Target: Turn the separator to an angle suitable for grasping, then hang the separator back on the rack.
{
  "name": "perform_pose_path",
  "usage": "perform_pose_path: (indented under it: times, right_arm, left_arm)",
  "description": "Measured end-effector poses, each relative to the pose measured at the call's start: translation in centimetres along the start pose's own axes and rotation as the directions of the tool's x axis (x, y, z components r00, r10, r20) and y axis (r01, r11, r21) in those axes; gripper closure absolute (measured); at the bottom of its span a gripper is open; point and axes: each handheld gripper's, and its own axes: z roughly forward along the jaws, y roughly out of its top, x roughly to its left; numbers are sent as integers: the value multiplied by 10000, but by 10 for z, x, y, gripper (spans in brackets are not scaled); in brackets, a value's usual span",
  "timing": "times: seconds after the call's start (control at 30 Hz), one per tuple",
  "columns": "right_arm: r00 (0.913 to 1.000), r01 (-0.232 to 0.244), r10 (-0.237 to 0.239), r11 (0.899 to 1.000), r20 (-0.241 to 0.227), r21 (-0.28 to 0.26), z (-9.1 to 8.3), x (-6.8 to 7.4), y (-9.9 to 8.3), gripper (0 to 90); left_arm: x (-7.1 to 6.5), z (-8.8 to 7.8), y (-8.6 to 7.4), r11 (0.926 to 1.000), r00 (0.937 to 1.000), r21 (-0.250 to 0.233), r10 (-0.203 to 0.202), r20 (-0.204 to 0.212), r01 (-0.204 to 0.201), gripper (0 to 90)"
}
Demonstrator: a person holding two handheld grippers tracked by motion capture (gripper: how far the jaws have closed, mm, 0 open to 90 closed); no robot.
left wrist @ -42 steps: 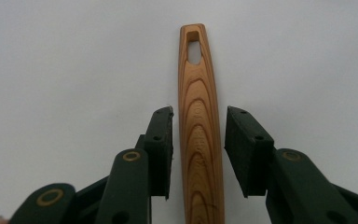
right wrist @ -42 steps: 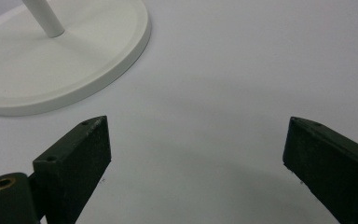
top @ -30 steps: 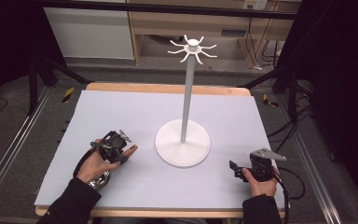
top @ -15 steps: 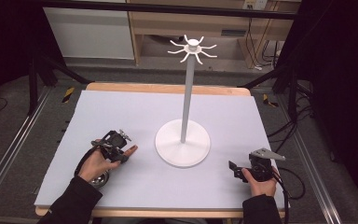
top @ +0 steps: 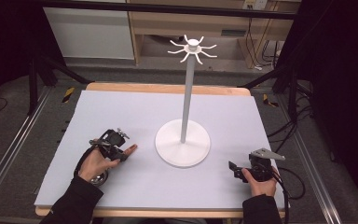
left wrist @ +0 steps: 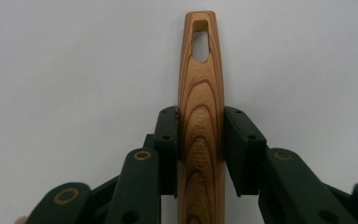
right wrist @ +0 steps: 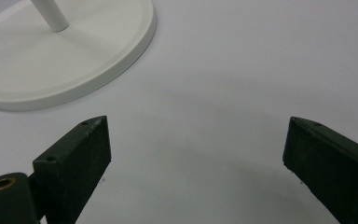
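high view: pale mat (top: 121, 112) covers wooden table (top: 168, 87); dark room.

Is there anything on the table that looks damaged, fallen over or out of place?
Nothing stands out. The white stand is upright on the table. The left tool holds the wooden handle straight between its jaws. The right tool is open.

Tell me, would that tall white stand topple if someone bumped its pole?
Probably not from a light nudge: the white stand sits on a wide round base flat on the table. A harder knock high up, near the hooks, could likely tip it, since the pole is tall and thin. It looks rigid, not floppy.
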Motion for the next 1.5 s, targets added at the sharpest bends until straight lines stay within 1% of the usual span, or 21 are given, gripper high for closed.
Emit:
perform_pose_path:
  times: [0.13,0.27,0.33,0.4,0.47,0.5,0.53,0.63,0.73,0.8,0.87,0.9,0.97,1.07,1.1,1.17,1.33,1.37,1.4,1.47,1.5]
  right_arm:
    - [10000,-23,23,10000,-19,23,0,0,0,80]
    - [10000,-60,60,10000,-20,-55,-1,0,0,80]
    - [10000,-54,54,10000,-20,-80,-1,0,0,80]
    - [10000,-63,63,9999,-56,-89,0,0,0,80]
    - [10000,-35,34,10000,-85,-83,0,1,0,80]
    - [10000,-43,42,10000,-84,-62,0,1,0,80]
    - [10000,-28,28,10000,-79,-59,0,1,1,80]
    - [10000,-1,0,9999,-60,-138,-1,1,1,80]
    - [10000,-62,62,9999,-18,-155,-2,1,1,80]
    - [10000,-32,31,9999,-33,-164,-2,1,1,80]
    - [10000,-18,17,9999,-54,-171,-2,1,1,80]
    - [10000,-62,61,9998,-70,-171,-3,1,1,80]
    - [10000,18,-19,9997,-63,-247,-3,1,1,80]
    - [10000,16,-18,9997,-86,-258,-4,2,0,80]
    - [10000,10,-12,9997,-98,-241,-4,2,0,80]
    - [10000,36,-38,9997,-90,-247,-4,2,0,80]
    - [9999,47,-50,9996,-98,-276,-4,2,0,80]
    - [9999,52,-55,9996,-108,-292,-4,2,0,80]
    - [9999,52,-55,9996,-108,-292,-4,2,0,80]
    - [9999,93,-97,9995,-137,-312,-4,2,0,80]
    - [9999,104,-108,9994,-125,-330,-4,2,0,80]
  left_arm:
    - [0,-6,-2,9995,10000,-320,-23,-3,23,676]
    - [2,-22,-10,9930,9997,-1165,-169,147,185,676]
    - [2,-25,-13,9910,9997,-1322,-190,142,207,677]
    - [2,-34,-18,9802,9990,-1934,-384,207,417,676]
    - [2,-40,-19,9747,9991,-2196,-403,141,424,677]
    - [2,-43,-20,9698,9989,-2393,-465,115,479,677]
    - [1,-48,-20,9609,9981,-2697,-587,199,619,677]
    - [0,-59,-22,9475,9984,-3146,-550,156,571,677]
    - [-4,-69,-24,9169,9968,-3912,-756,245,792,677]
    - [-7,-73,-25,9012,9965,-4255,-812,197,818,676]
    - [-9,-77,-26,8801,9955,-4661,-927,183,905,676]
    - [-10,-79,-27,8638,9947,-4941,-1005,227,985,676]
    - [-12,-83,-29,8411,9934,-5298,-1113,270,1087,676]
    - [-17,-89,-31,7997,9922,-5888,-1196,351,1172,676]
    - [-18,-91,-31,7811,9919,-6132,-1219,351,1177,676]
    - [-21,-95,-32,7603,9919,-6392,-1226,330,1152,676]
    - [-28,-104,-34,6933,9896,-7101,-1399,347,1229,676]
    - [-28,-106,-35,6875,9895,-7155,-1397,373,1240,676]
    - [-28,-106,-35,6875,9895,-7155,-1397,373,1240,676]
    - [-30,-111,-35,6568,9884,-7422,-1433,504,1331,676]
    - [-30,-113,-34,6527,9886,-7460,-1412,516,1322,676]
